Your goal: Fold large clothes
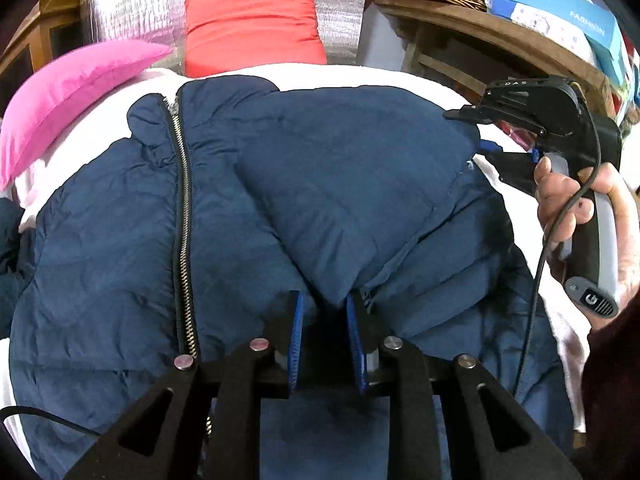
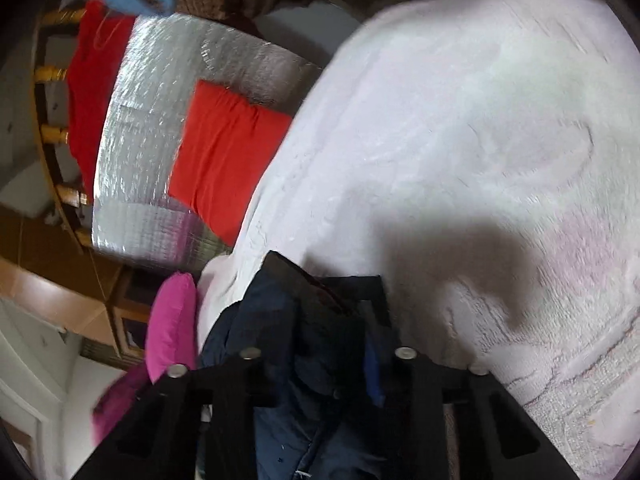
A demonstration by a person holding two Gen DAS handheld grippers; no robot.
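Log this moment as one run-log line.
left tool shut on navy jacket | right tool shut on jacket | white blanket underneath

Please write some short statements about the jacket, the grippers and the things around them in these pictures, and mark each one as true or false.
1. The navy jacket lies on a white blanket. True.
2. The left gripper is shut on a fold of the jacket. True.
3. The jacket's zipper is red. False: it is silver metal on black tape.
4. The pink pillow lies on top of the jacket. False: it lies beside it, at the blanket's edge.
5. The right gripper holds dark blue jacket fabric between its fingers. True.
6. The red cushion rests on the jacket. False: it leans against a silver foil surface behind it.
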